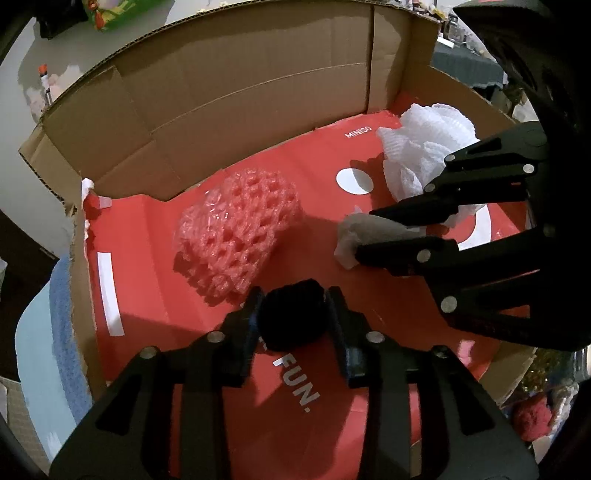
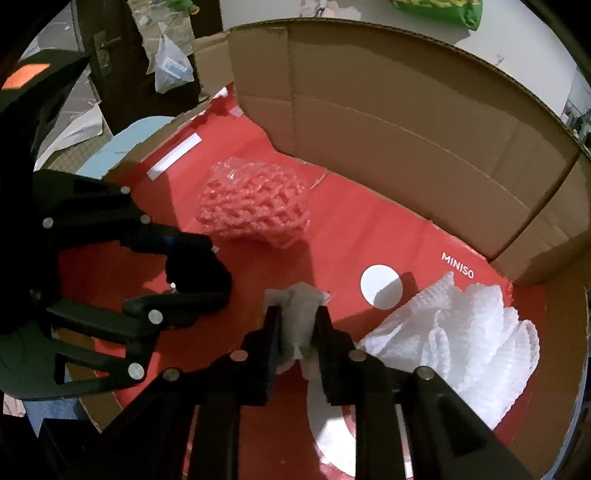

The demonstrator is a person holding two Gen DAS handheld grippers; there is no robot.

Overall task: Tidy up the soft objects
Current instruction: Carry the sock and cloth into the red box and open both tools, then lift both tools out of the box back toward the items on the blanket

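Note:
A black fuzzy ball point(image 1: 291, 317) lies on the red sheet point(image 1: 147, 295) that lines the cardboard box point(image 1: 240, 92). My left gripper point(image 1: 295, 295) straddles the ball with its jaws parted; in the right wrist view a sliver of floor shows between the ball point(image 2: 199, 273) and the lower finger of the left gripper point(image 2: 216, 269). My right gripper point(image 2: 298, 312) is shut on a crumpled white tissue point(image 2: 299, 317), low over the red sheet beside the left gripper. A pink foam net point(image 1: 240, 229) sits mid-box. A white foam net point(image 1: 424, 147) lies in the right corner.
Tall cardboard walls point(image 2: 406, 129) close the far side and right of the box. Outside the box lie a blue towel point(image 1: 62, 332) on the left, a green packet point(image 1: 122, 14) beyond the far wall and a red fuzzy thing point(image 1: 532, 417) at lower right.

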